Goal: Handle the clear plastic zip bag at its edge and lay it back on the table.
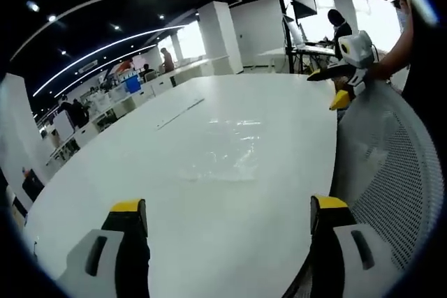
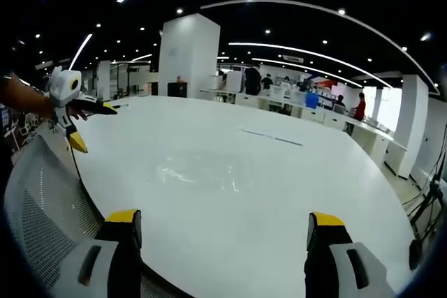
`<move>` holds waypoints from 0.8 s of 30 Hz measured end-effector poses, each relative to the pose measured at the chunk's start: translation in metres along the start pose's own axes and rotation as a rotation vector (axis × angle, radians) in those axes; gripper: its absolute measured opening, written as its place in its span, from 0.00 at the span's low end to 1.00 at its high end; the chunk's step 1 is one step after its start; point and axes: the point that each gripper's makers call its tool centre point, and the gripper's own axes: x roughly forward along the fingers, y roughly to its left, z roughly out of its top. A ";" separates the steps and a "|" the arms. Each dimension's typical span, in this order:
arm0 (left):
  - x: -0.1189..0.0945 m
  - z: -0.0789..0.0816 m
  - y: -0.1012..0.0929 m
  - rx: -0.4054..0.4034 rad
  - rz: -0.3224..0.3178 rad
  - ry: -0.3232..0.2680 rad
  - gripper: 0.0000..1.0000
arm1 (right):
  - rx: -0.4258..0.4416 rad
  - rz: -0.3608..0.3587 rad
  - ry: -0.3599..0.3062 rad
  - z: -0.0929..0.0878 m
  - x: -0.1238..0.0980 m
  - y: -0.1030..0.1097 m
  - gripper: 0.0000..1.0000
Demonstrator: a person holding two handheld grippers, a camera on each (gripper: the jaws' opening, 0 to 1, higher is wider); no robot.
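step: approach | zip bag (image 1: pixel 222 151) flat on table (image 1: pixel 105 186), ahead of both grippers | left gripper (image 1: pixel 227 214), right gripper (image 2: pixel 223 225) spread, empty | next: reach bag edge

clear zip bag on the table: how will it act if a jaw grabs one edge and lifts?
The clear zip bag lies flat and wrinkled on the white table, so it is probably floppy and will drape. It looks thin and empty, likely very light. Its glossy film may slip.

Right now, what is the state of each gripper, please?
Left gripper: open, holding nothing.
Right gripper: open, holding nothing.
The bag lies flat on the table.
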 end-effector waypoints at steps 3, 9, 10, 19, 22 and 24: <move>0.002 0.002 0.003 0.009 -0.006 0.001 0.96 | 0.002 -0.002 0.000 0.000 0.000 0.000 0.99; 0.007 0.003 0.010 0.022 -0.014 0.006 0.95 | 0.005 -0.001 0.004 0.001 -0.001 0.001 0.99; 0.009 0.003 0.011 0.030 -0.019 0.009 0.95 | 0.005 0.000 0.005 0.001 -0.001 0.002 0.99; 0.017 0.004 0.022 0.050 -0.048 0.017 0.95 | 0.007 0.005 0.013 -0.001 0.000 0.001 0.98; 0.021 0.003 0.024 0.060 -0.056 0.025 0.94 | 0.005 0.006 0.015 -0.003 0.001 0.000 0.98; 0.024 0.002 0.025 0.070 -0.065 0.032 0.93 | 0.007 0.005 0.014 -0.003 0.001 0.000 0.97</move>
